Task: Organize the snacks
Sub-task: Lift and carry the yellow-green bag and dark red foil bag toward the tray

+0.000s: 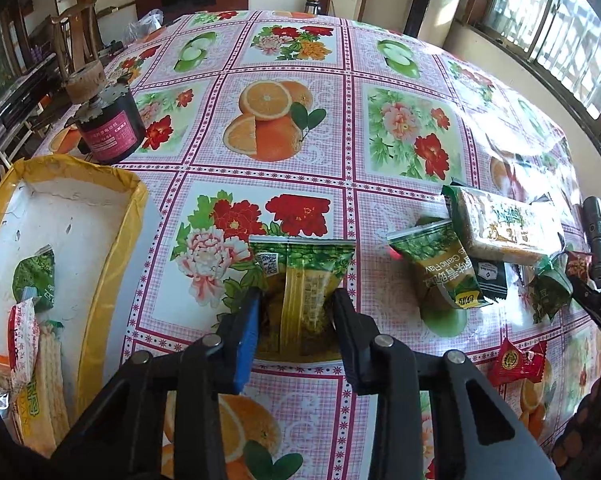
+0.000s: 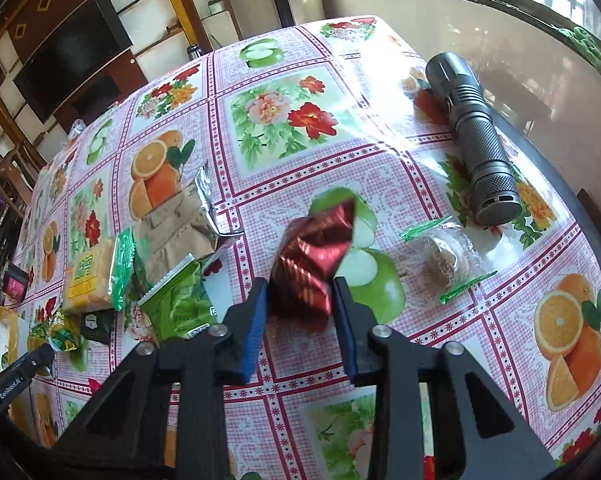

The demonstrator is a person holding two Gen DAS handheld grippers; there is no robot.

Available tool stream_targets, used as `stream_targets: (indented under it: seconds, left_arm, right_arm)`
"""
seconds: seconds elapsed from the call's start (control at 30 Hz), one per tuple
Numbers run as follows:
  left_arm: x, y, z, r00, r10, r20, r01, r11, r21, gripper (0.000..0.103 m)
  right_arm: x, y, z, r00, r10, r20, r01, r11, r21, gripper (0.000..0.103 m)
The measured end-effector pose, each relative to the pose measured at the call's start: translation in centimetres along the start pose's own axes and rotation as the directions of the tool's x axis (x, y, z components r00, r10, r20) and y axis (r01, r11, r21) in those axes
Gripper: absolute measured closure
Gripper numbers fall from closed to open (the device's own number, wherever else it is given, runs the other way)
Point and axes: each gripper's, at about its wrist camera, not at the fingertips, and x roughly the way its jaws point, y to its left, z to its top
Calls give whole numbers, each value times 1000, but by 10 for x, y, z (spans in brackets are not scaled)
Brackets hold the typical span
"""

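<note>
My left gripper (image 1: 295, 300) is shut on a green and yellow snack packet (image 1: 304, 280) held above the tablecloth, right of a yellow-rimmed white box (image 1: 76, 216) that holds several snacks. My right gripper (image 2: 300, 292) is shut on a red foil snack packet (image 2: 312, 256). Loose snacks lie on the table: a green garlic-flavour packet (image 1: 440, 264), a golden cracker pack (image 1: 496, 224), a red candy (image 1: 520, 360), a silver packet (image 2: 180, 220), a clear-wrapped cake (image 2: 444, 256).
A grey flashlight (image 2: 472, 136) lies near the table's far right edge. A black jar with a pink label (image 1: 108, 124) stands behind the box. The flowered tablecloth (image 1: 300, 40) covers the table. Chairs and a TV cabinet stand beyond.
</note>
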Motion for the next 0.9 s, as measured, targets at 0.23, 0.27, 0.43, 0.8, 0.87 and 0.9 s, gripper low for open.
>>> stream_targets:
  seconds: [0.23,0.27,0.43,0.8,0.87,0.9]
  left_arm:
    - [-7,6,-7,999,-52,-2,52,999,-8,72]
    - [-8,6,-9,998,-56,-2,56,998,-7,72]
    - [-20,6,-18,999,-49,7,49,999,7,73]
    - [-66,-14,-60,996,42,77,-50,992,112,73]
    - [-73,-15,-68,994,65,93,-76,990,122,73]
    - [-76,-14,-71,992,75,101,-88,988,125,73]
  right_arm:
    - [-27,-4,-11,996,78,38,-78,997,-4,78]
    - [-32,-3,-13,995,94,42,-94,996,-9,78]
    - [-60,0,-30,983,171,63,-170,985,-29,78]
    - [-101,18,-85,957,287,49,-285,958,-43,78]
    - [-105,24,-95,951,307,40,-305,951,-49,78]
    - [-107,28,-100,948,315,37,-313,948,-55,78]
